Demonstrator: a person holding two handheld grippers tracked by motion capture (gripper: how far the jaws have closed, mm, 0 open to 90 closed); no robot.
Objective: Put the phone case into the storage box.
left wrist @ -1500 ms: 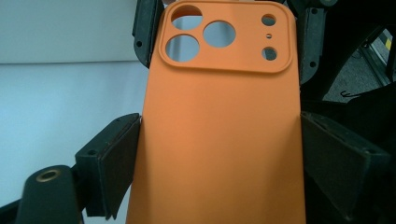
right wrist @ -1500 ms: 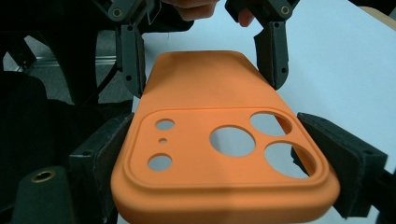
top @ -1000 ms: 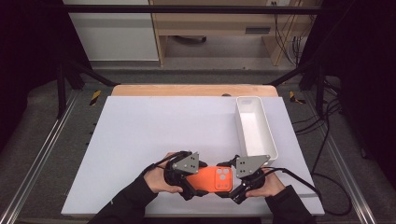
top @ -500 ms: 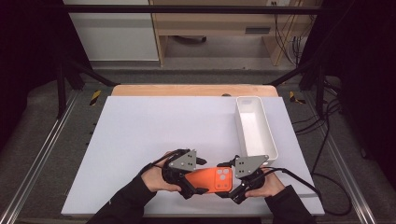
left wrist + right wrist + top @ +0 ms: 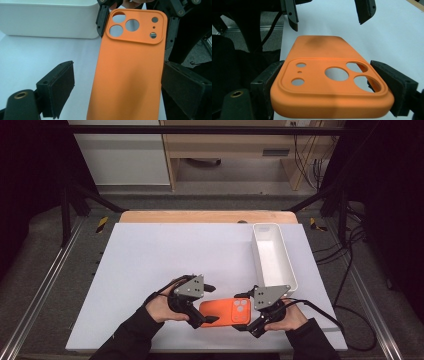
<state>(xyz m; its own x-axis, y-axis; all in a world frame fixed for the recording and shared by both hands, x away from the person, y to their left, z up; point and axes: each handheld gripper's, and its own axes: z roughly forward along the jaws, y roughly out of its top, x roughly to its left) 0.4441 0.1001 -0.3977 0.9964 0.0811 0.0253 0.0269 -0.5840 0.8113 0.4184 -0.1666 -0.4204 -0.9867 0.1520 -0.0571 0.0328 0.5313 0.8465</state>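
Orange phone case [image 5: 224, 312] spans the gap between both grippers, low over the desk [image 5: 150, 255].

Its long axis runs 9 to 3 o'clock. The right gripper [image 5: 248, 312] clamps the camera-cutout end across its width; the left gripper [image 5: 212, 303] has just been opening, its fingers [image 5: 58, 88] straddling the plain end without pressing. White tray [image 5: 273, 255] lies at 1 o'clock.

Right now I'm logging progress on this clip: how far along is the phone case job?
Done: the left gripper has just been opening and its pads stand off the orange phone case. In hand: the right gripper clamps its camera end. Left: the white bin looks unfilled, perhaps its destination.
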